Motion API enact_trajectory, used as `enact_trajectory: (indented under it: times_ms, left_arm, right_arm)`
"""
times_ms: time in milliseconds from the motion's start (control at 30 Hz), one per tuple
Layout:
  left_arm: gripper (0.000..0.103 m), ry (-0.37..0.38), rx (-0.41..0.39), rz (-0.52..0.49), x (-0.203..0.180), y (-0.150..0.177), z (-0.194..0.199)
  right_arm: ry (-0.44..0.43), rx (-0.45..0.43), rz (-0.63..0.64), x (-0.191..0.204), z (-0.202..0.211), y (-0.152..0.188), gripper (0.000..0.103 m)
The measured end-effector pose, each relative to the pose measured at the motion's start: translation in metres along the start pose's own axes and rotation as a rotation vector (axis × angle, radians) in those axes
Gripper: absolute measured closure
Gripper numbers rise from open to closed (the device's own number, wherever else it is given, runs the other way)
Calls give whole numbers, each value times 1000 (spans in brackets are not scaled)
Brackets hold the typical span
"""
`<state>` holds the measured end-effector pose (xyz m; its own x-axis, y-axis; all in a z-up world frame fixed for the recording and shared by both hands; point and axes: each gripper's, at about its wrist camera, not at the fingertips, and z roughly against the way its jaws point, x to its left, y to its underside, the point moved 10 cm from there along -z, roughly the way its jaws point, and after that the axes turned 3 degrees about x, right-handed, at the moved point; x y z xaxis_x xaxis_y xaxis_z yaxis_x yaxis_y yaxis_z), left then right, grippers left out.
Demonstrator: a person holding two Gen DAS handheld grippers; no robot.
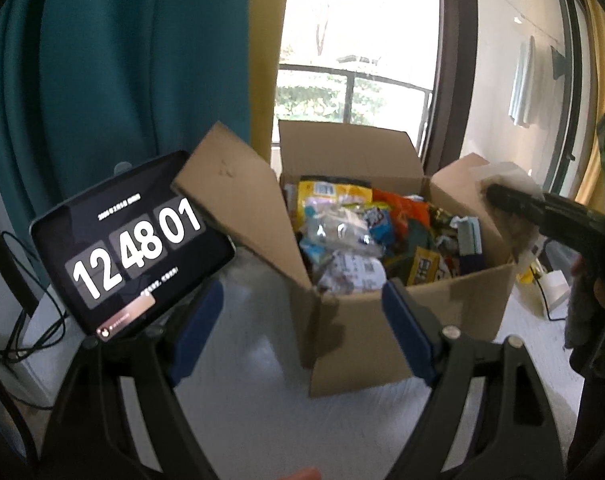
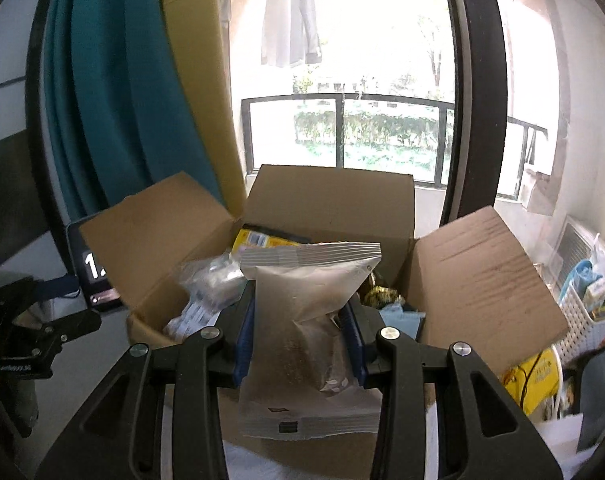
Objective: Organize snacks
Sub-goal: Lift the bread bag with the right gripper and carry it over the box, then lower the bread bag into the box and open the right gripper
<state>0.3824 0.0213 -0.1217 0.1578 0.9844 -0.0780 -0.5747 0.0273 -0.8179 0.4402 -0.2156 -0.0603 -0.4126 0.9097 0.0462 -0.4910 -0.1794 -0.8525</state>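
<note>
Between right tongs point(image 2: 298, 320), a crinkly, perhaps translucent pouch point(image 2: 302, 320).

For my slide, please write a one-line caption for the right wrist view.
Right gripper holds a translucent grey snack pouch upright before an open cardboard box of snacks.

The left wrist view is taken from behind the left gripper point(image 1: 298, 332), angled downward, with the open cardboard box point(image 1: 382, 320) seen close ahead and slightly to the right, and a tablet clock point(image 1: 130, 244) at the left. The right wrist view is taken from behind the right gripper point(image 2: 298, 320), also angled downward, nearer the same box point(image 2: 330, 200). The box, the window railing point(image 1: 354, 80) and the teal curtain point(image 1: 122, 60) are shared by both views; each gripper is caught at the other view's edge.
</note>
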Motion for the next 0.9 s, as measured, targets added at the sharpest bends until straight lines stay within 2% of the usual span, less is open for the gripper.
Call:
enact_trajectory:
  times_ms: [333,467,900]
  left_arm:
    - [20,-6,-12,21,1,-14,-19]
    - [20,-4,-12,33,2,-14,-23]
    - [20,18,-22,39,-6,-11,-7]
  right_arm:
    - [5,-6,-43,-17,-32,-13,62]
    - [23,16,-54,-21,-44,-11,40]
    - [41,30,-56,-18,-28,-2,39]
